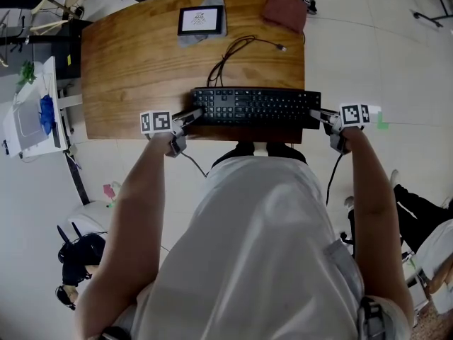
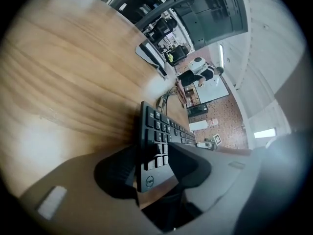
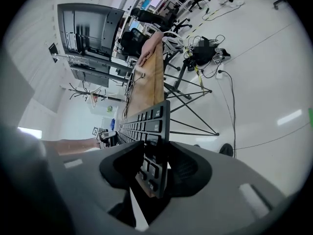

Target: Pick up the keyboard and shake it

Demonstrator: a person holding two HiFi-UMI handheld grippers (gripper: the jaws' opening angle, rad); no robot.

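Observation:
A black keyboard [image 1: 255, 106] lies along the front edge of the wooden table [image 1: 141, 55], and its right end reaches past the table's side. My left gripper [image 1: 191, 115] straddles the keyboard's near left corner. In the left gripper view that corner [image 2: 156, 131] stands between the jaws of the left gripper [image 2: 151, 168], with a thin gap at one pad. My right gripper [image 1: 322, 117] is at the right end. In the right gripper view the jaws of the right gripper [image 3: 156, 168] press on both faces of the keyboard [image 3: 149, 126].
A black cable [image 1: 233, 52] loops from the keyboard's back across the table. A small tablet [image 1: 201, 20] on a grey cloth sits at the far edge, and a reddish cloth [image 1: 284, 9] at the far right corner. A white stand [image 1: 32, 112] is on the floor to the left.

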